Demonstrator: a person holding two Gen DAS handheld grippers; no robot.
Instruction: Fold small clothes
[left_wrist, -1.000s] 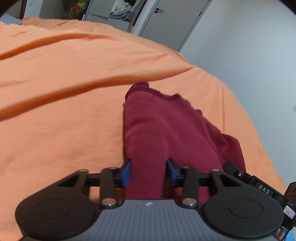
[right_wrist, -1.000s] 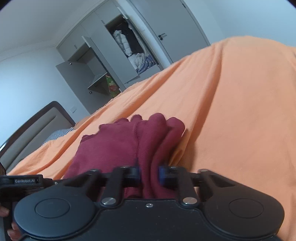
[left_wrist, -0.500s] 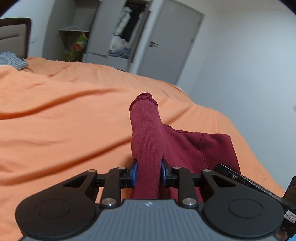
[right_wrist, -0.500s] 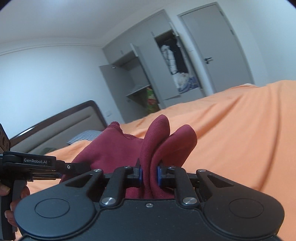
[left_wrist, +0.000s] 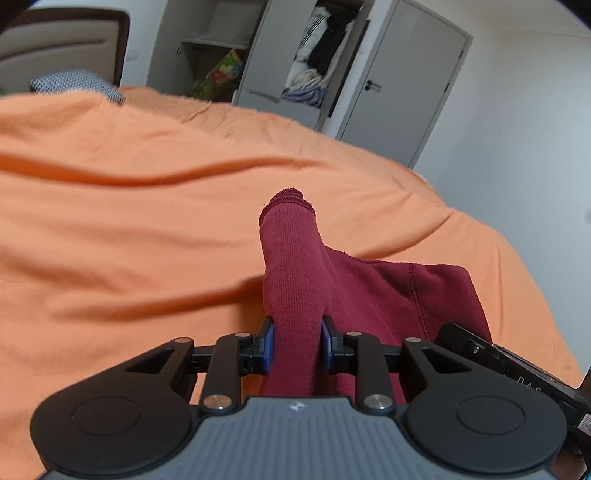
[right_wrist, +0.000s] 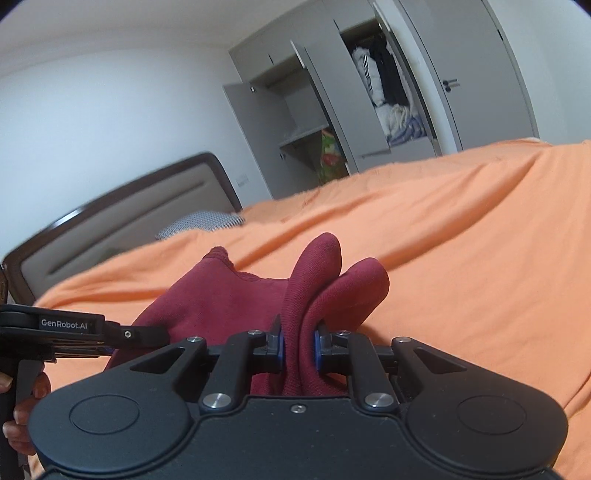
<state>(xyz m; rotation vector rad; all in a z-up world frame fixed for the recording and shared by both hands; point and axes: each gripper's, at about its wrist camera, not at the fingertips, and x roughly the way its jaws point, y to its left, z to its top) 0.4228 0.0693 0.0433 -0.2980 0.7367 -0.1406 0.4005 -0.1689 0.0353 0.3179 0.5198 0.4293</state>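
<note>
Change: a second earlier the left gripper (left_wrist: 295, 345) stood spread around the maroon garment (left_wrist: 373, 291) lying on the orange bedspread (left_wrist: 110, 221); it had since pinched a ribbed fold and lifted it.
Meaning: both ends were gripped, so the fold could likely begin (a judgement only).
Right gripper (right_wrist: 298, 345): pressed onto a bunched double fold.
Garment's place: partly raised off the bedspread, slung between both grippers.
Garment's look: soft ribbed knit, stitched seam, frayed-looking cuff.

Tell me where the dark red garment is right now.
The dark red garment is pinched by both the left gripper and right gripper, over the orange bedspread.
</note>
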